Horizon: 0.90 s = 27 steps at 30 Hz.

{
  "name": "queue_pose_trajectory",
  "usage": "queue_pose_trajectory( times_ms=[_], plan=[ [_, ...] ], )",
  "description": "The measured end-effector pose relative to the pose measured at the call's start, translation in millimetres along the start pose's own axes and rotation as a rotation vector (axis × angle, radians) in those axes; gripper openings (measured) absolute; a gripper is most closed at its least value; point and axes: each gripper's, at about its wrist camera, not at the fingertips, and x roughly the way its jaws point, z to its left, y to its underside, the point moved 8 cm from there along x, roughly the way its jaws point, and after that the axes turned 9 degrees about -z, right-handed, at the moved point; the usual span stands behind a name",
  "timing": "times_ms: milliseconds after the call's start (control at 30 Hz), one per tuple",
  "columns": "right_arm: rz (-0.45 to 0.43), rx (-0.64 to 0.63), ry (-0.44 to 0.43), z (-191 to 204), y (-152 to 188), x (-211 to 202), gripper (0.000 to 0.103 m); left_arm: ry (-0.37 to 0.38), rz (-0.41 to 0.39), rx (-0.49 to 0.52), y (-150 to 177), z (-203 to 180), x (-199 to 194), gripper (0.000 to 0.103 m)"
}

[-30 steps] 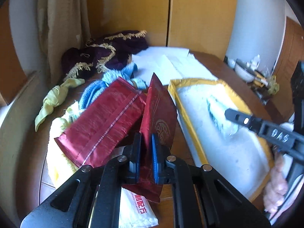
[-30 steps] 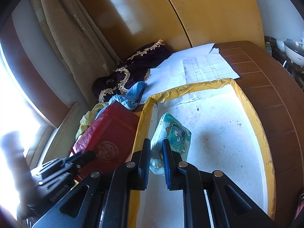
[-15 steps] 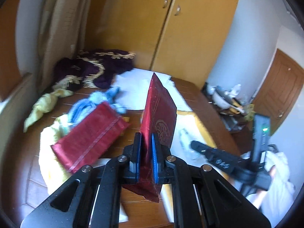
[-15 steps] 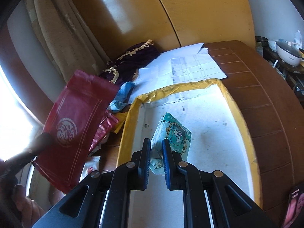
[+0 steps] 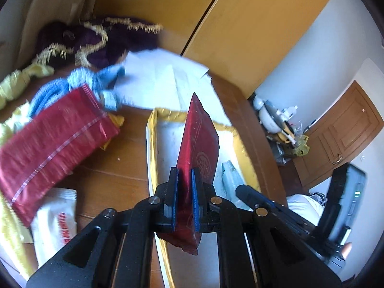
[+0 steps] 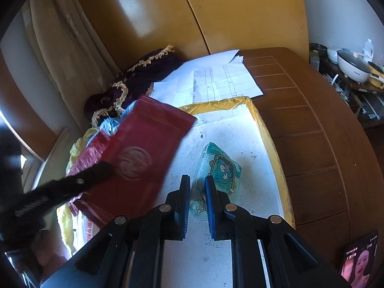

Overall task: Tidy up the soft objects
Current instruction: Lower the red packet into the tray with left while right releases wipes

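My left gripper (image 5: pixel 184 175) is shut on a dark red foil packet (image 5: pixel 199 144), held on edge above the left part of a white tray with a yellow rim (image 5: pixel 150 144). In the right wrist view the same red packet (image 6: pixel 144 158) hangs over the tray's left rim (image 6: pixel 264 139), close beside my right gripper (image 6: pixel 196 184). That gripper is shut on the near end of a teal tissue pack (image 6: pixel 220 168) with a cartoon face, low over the tray floor. A second red packet (image 5: pixel 52 139) and a white packet (image 5: pixel 56 225) lie left of the tray.
Blue cloth (image 5: pixel 79 81), yellow cloth (image 5: pixel 14 84) and a purple gold-fringed cloth (image 6: pixel 134 88) are piled at the table's back left. White papers (image 6: pixel 223 81) lie behind the tray. A phone (image 6: pixel 358 259) sits at the right table edge. A wardrobe stands behind.
My left gripper has lifted the red packet off the left pile and carried it right, over the tray. The right gripper has kept its hold on the teal pack and barely moved.
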Motion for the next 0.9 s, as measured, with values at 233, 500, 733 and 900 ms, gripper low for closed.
queue_pose_trajectory(
  times_ms=[233,500,733,900],
  plan=[
    [0.036,-0.055,0.046,-4,-9,13,0.013,-0.025,0.039,-0.024,9,-2,24,0.007],
    [0.051,-0.076,0.070,-12,-6,32,0.017,-0.061,0.063,-0.021,15,-1,43,0.008],
    [-0.001,-0.067,0.067,-14,-13,26,0.037,-0.061,0.054,-0.005,15,0,36,0.013],
    [-0.047,-0.054,0.062,-16,-20,19,0.045,-0.027,0.004,-0.012,7,-2,23,0.041]
  ],
)
